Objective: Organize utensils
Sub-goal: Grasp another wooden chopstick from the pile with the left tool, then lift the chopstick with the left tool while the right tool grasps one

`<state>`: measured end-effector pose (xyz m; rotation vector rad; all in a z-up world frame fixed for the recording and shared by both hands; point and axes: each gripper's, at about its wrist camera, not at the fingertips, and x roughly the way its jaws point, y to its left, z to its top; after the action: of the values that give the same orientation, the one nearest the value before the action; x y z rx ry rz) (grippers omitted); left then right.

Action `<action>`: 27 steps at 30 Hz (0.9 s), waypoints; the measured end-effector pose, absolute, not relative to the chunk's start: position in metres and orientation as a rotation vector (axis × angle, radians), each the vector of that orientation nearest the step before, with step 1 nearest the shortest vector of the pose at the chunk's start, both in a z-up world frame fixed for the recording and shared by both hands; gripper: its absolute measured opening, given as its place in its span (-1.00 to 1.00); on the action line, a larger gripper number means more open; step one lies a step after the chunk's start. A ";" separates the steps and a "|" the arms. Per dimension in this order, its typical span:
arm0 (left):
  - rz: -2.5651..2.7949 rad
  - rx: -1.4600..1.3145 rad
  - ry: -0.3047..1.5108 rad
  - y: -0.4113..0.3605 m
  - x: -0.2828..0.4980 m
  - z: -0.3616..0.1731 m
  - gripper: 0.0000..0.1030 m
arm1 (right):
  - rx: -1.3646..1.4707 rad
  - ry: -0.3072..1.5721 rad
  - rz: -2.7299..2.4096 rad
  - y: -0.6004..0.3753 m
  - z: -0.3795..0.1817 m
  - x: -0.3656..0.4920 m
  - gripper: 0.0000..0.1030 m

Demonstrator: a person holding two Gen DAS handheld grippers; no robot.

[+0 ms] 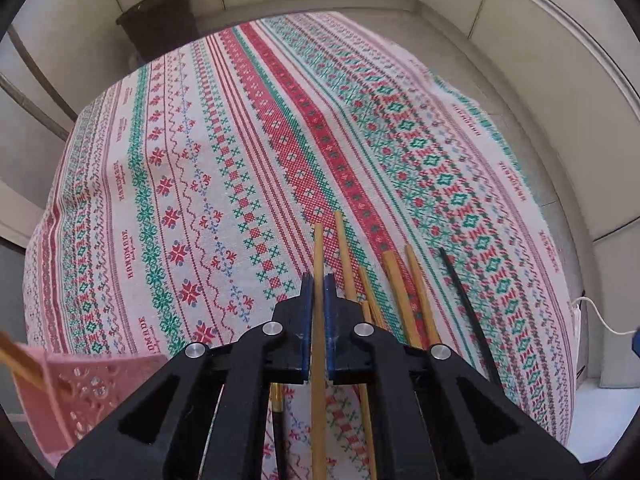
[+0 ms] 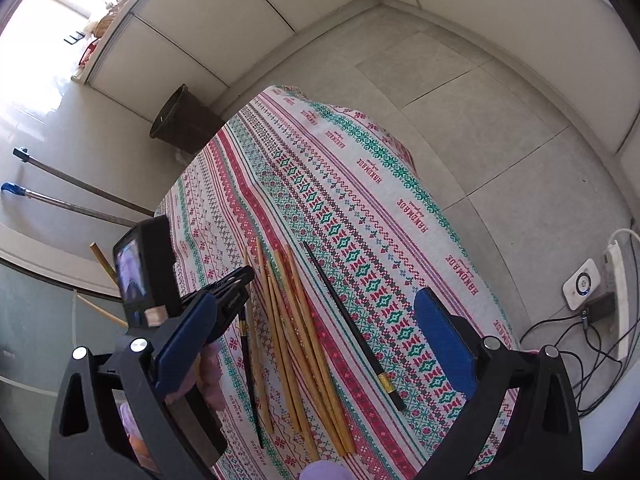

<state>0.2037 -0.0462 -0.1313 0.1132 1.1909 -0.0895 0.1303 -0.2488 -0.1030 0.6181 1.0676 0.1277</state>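
Note:
Several bamboo chopsticks lie in a loose bundle on the patterned tablecloth. A black chopstick lies to their right and another black one to their left. My left gripper is shut on one bamboo chopstick at the bundle's left side; it also shows in the right wrist view. My right gripper is open and empty above the bundle. A pink perforated basket with bamboo sticks in it sits at the lower left.
A dark bin stands on the floor behind the table. Two mop handles lean at the left. A power strip with cables and a white device lie on the floor at the right.

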 end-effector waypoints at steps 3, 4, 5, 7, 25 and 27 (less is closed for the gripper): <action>-0.128 0.083 1.120 -0.041 0.168 -0.095 -0.91 | 0.567 1.054 0.104 -0.242 -0.101 0.142 0.87; -0.135 0.078 1.097 -0.039 0.156 -0.084 -0.91 | 0.542 1.049 0.099 -0.238 -0.100 0.146 0.87; -0.143 0.069 1.066 -0.036 0.143 -0.070 -0.91 | 0.504 1.045 0.096 -0.233 -0.100 0.153 0.87; -0.152 0.049 1.014 -0.034 0.119 -0.046 -0.91 | 0.457 1.059 0.112 -0.221 -0.103 0.164 0.87; -0.179 -0.040 0.812 0.023 0.000 0.024 -0.91 | 0.132 1.194 0.248 -0.097 -0.160 0.251 -0.10; -0.177 -0.053 0.818 0.029 -0.002 0.024 -0.91 | 0.121 1.211 0.232 -0.090 -0.165 0.253 -0.12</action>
<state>-0.0020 0.0293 0.0239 -0.0534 0.8185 -0.1770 0.2526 -0.0900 -0.1654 0.1208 1.2112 0.2316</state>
